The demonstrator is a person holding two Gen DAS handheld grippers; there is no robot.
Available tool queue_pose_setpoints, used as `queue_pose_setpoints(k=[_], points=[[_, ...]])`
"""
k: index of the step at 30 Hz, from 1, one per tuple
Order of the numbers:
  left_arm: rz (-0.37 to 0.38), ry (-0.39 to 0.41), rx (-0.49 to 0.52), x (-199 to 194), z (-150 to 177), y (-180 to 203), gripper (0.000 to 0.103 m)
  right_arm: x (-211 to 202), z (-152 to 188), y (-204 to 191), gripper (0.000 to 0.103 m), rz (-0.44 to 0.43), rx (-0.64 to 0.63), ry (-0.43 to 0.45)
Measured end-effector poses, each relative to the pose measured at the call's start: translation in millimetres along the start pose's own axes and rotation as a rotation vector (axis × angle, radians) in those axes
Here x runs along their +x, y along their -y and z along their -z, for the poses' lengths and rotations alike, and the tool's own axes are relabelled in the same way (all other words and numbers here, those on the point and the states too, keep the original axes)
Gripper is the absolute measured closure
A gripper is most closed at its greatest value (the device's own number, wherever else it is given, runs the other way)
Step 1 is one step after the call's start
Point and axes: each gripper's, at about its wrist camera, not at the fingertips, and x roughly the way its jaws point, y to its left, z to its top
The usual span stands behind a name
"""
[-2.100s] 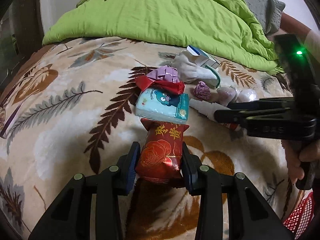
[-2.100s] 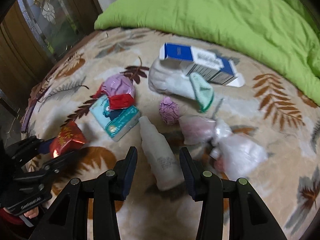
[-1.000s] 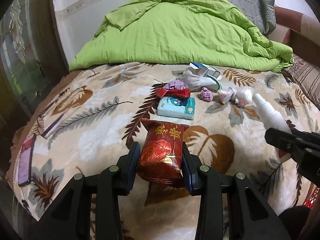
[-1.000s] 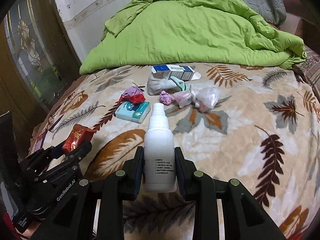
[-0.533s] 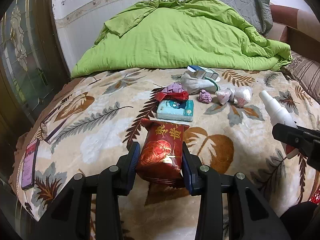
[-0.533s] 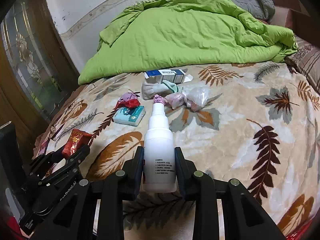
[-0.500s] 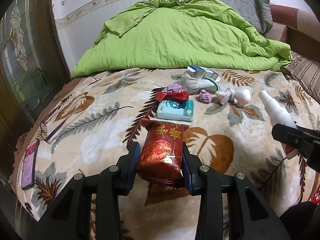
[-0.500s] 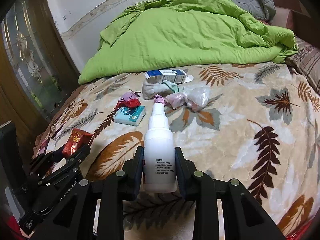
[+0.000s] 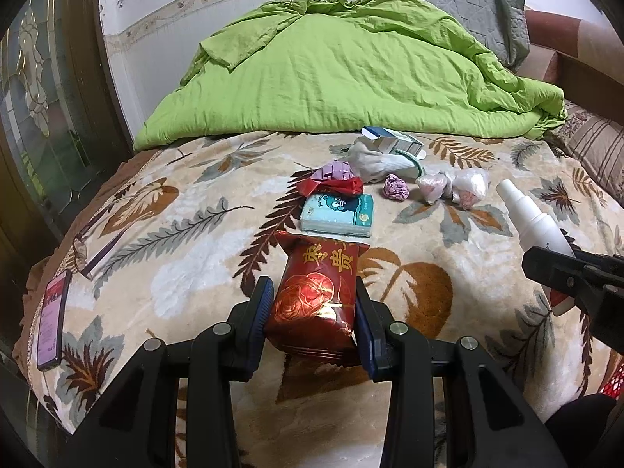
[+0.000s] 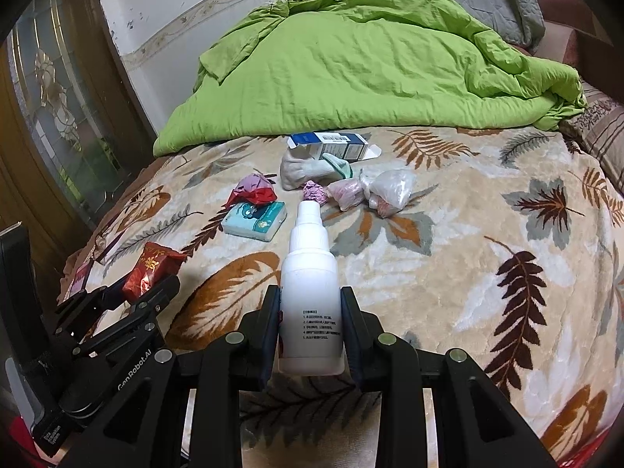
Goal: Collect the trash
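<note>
The leaf-patterned blanket (image 9: 163, 241) is covering the bed, and every place below is being given from the blue tissue pack (image 9: 337, 212) lying near its middle. Behind the pack, the green duvet (image 9: 343, 70) is heaped against the wall. Just beyond the pack, the remaining litter is lying in a loose row: a red and purple wrapper (image 9: 331, 179) touching its far edge, then a white sock (image 9: 374, 160) with a blue-and-white carton (image 9: 390, 141) behind it, a crumpled purple ball (image 9: 396, 188), and clear plastic bags (image 9: 452, 188) farther right.

On the near side of the pack, the left gripper (image 9: 312, 312) is holding a red foil snack packet (image 9: 318, 296), its pads pressing on both sides and the packet's long axis running along the fingers, pointing at the pack. To the near right of the pack, the right gripper (image 10: 310, 323) is clamping a white spray bottle (image 10: 310, 292) by its lower body, nozzle aiming away toward the purple ball.

Both loads are hanging above the blanket, well short of the pack. A red mesh basket (image 9: 614, 384) is peeking in at the lower right edge of the left view, on the near side of both grippers; if that is the bin, the right hand is probably nearer to it.
</note>
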Motion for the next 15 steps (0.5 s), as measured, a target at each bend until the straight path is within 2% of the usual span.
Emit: queue_pose_setpoints(k=[15], points=[[0.006, -0.001, -0.004, 1.9, -0.4, -1.9, 0.065, 0.6, 1.0, 0.0, 0.071, 0.006, -0.008, -0.006]])
